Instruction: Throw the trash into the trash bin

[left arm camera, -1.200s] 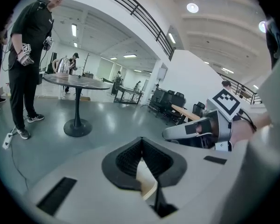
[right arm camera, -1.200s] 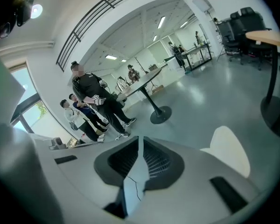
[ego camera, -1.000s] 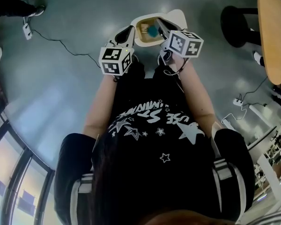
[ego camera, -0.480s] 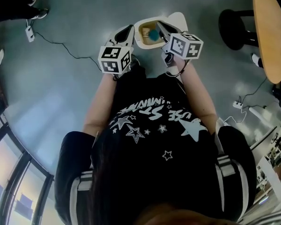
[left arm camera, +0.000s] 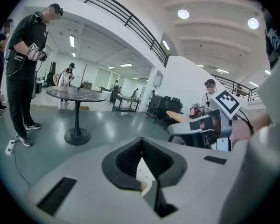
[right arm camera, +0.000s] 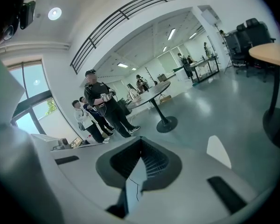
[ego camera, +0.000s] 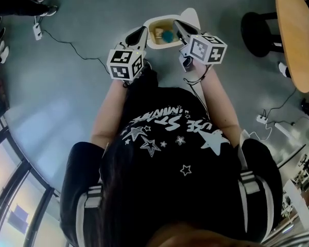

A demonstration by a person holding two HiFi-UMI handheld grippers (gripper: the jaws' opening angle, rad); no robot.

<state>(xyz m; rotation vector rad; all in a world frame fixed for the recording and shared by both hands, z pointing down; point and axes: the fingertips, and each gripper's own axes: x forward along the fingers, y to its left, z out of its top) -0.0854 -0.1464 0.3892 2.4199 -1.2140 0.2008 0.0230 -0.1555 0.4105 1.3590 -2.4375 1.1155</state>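
Two tongs show in the head view: the left tongs and right tongs are held out on either side of the open white bin, which stands on the floor just ahead of the person. The trash, a blue piece beside something pale, lies inside the bin, clear of both tongs. In the left gripper view the left tongs have their jaws closed tip to tip with nothing between them, and the right tongs hang close alongside. In the right gripper view the right tongs are likewise pressed together and empty, with only floor and distant onlookers beyond. Judging by this, the throw is done. No other trash is in sight, so nothing seems left but to draw back.
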